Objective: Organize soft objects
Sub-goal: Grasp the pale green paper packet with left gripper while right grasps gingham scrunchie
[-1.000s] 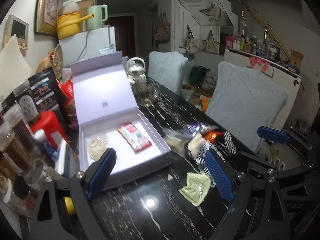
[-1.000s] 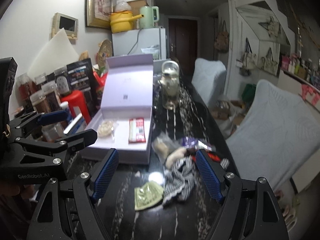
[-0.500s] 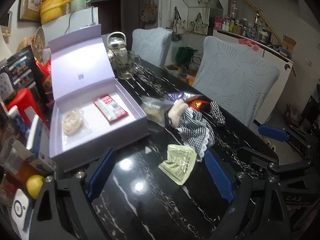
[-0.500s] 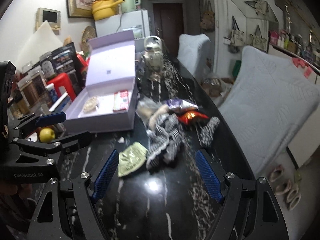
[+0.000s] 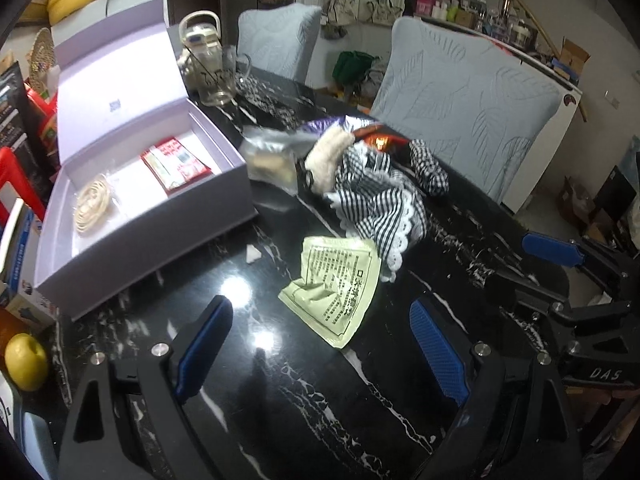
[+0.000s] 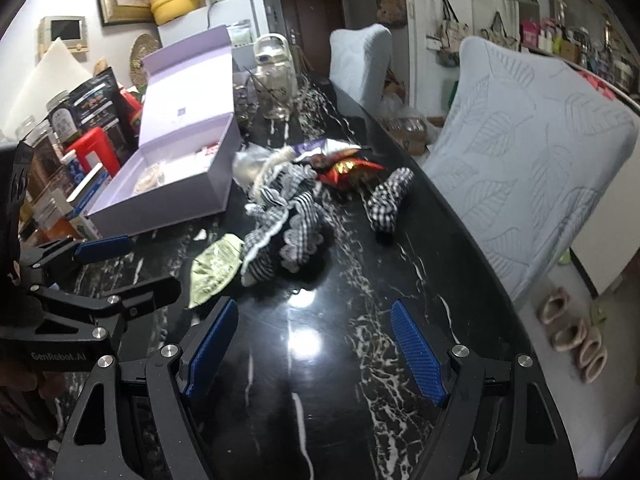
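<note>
A pile of soft items lies mid-table: a black-and-white checked cloth with lace trim [image 5: 380,200] [image 6: 288,216], a checked roll [image 5: 430,166] [image 6: 390,198], a pale green sachet [image 5: 340,292] [image 6: 214,266], a red snack bag [image 6: 348,168] and a clear bag [image 5: 268,156]. An open lilac box [image 5: 148,216] [image 6: 176,192] holds a red packet [image 5: 176,162] and a round pale item [image 5: 92,202]. My left gripper [image 5: 320,344] hangs open just short of the sachet. My right gripper [image 6: 314,344] is open over bare table, nothing between its fingers.
The black marble table [image 6: 320,380] carries a glass teapot [image 5: 204,68] at the back. A lemon [image 5: 26,362] and boxes crowd the left edge. Two pale blue covered chairs [image 6: 532,168] stand along the right side. Slippers [image 6: 572,336] lie on the floor.
Both grippers have sunk toward the table and tilted downward, so the pile and the box look nearer. Neither has taken hold of anything; both stay as wide.
</note>
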Available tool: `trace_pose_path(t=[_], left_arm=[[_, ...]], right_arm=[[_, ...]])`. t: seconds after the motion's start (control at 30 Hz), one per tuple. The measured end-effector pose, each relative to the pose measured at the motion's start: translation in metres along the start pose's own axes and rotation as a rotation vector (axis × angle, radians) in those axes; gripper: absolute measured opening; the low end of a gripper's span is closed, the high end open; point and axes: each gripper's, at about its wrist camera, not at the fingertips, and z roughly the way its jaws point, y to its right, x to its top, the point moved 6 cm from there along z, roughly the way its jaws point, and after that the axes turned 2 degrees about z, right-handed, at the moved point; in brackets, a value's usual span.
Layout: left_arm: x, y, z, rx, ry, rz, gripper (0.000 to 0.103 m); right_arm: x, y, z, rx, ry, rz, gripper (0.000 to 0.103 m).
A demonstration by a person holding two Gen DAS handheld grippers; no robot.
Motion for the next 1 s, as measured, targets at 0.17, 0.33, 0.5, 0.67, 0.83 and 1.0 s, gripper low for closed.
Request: trace_pose_path(t=[0.17,0.33,0.5,0.67,0.83,1.0], left_arm=[[0.000,0.000,0.021,0.000,-0.041,-0.014,0.091],[0.002,-0.001,0.042,-0.011,-0.076,-0.018,0.091],[0.004,0.000,0.058,0.015,-0.095,0.002,0.091],[0.006,0.002,0.063,0.029,-0.087,0.030,0.091],[0.008,0.005,0.057,0.019,-0.055,0.051,0.063],[0.010,0.001,0.053,0.013,-0.038,0.023,0.046]], right_arm=[[0.001,0.009,0.012,-0.002,-0.020,0.004,0.080],[0.003,0.019,0.023,0.003,-0.039,0.024,0.080],[0.005,0.028,0.030,-0.003,-0.053,0.052,0.080],[0.007,0.032,0.034,-0.005,-0.060,0.068,0.080],[0.009,0.032,0.038,-0.003,-0.067,0.078,0.080],[0.010,0.032,0.040,0.002,-0.066,0.083,0.080]])
